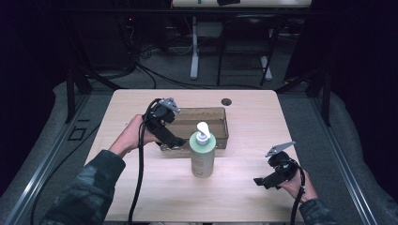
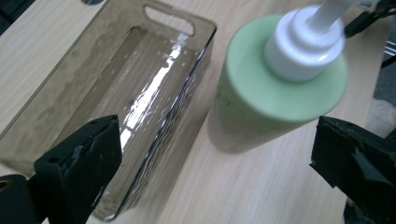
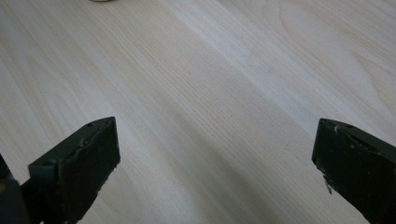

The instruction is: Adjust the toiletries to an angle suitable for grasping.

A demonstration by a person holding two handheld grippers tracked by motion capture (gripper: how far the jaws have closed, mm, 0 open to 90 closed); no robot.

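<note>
The left gripper point(image 1: 177, 141) hovered wide open at nine o'clock of the green pump bottle point(image 1: 202, 157), while the right gripper point(image 1: 259, 182), also spread, grasped nothing at four o'clock above the tabletop point(image 1: 253, 117).

The pump bottle point(image 1: 202, 157) has a pale green body and a white pump head. Just behind it, the tray point(image 1: 220, 123) is a smoky, see-through brown with glossy white glints along its floor. The tabletop point(image 1: 253, 122) is light wood with fine straight grain. Both grippers' jaws are matt black. The person's sleeves point(image 1: 89, 187) carry a dark camouflage pattern.
</note>
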